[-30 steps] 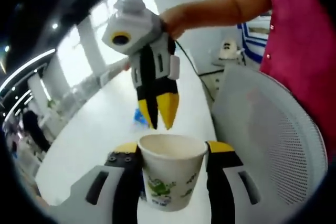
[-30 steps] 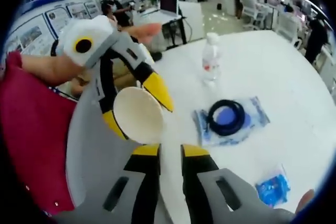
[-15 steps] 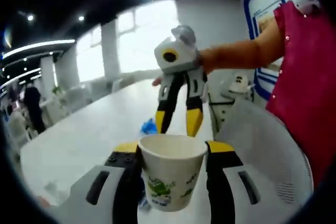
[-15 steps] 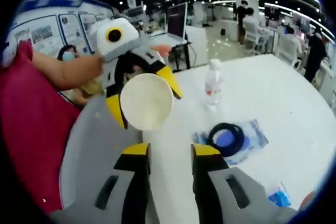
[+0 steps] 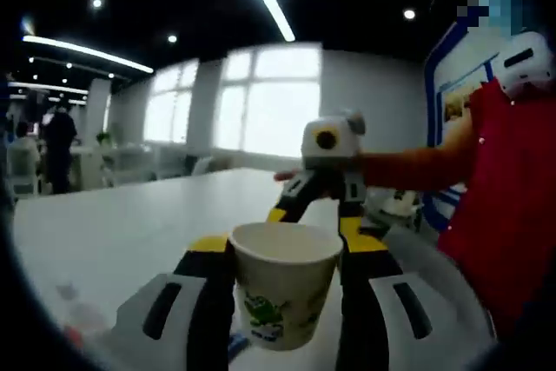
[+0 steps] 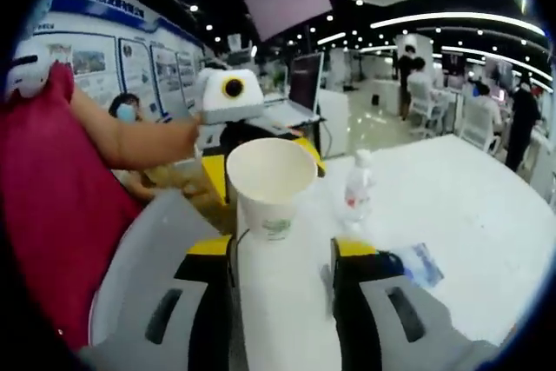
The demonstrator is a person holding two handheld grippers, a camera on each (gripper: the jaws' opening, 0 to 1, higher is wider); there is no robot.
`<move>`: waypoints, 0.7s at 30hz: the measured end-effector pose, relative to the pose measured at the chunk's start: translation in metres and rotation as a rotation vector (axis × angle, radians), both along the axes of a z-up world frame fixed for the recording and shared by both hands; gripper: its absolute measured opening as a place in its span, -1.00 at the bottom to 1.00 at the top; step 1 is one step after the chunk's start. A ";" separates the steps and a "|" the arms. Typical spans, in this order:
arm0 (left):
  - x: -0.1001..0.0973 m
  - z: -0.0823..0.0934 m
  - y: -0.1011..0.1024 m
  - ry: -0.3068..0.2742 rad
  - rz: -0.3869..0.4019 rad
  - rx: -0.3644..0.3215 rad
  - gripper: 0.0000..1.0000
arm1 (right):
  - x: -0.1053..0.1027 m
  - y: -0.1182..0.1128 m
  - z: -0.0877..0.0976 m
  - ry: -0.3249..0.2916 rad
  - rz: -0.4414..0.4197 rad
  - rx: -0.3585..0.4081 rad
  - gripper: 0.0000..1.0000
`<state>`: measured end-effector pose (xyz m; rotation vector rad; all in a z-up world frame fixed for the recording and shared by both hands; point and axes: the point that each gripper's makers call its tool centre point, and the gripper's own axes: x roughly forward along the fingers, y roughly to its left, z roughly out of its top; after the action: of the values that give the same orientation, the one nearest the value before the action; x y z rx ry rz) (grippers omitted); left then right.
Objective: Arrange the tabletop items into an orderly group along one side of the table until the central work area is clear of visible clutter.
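Left gripper [image 5: 282,254] has its yellow-tipped jaws clamped on a white paper cup with a green cartoon print [image 5: 283,288], held upright at 6 o'clock in the left gripper view. Right gripper [image 6: 280,254] sits with jaws spread apart, nothing between them, cup just past its tips at 12. Clear plastic water bottle [image 6: 357,187] stands on the white table [image 6: 469,206] around 2 o'clock
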<state>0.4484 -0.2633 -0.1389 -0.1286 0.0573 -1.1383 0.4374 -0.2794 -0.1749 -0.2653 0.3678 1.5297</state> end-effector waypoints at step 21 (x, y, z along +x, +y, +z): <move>-0.006 0.025 0.000 0.015 -0.005 -0.168 -0.10 | -0.009 0.039 0.026 0.041 0.052 0.148 -0.15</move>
<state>0.4425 -0.2629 -0.1135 -0.2863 -0.0245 -1.1463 0.4283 -0.2405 -0.1492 -0.1279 0.2800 1.6069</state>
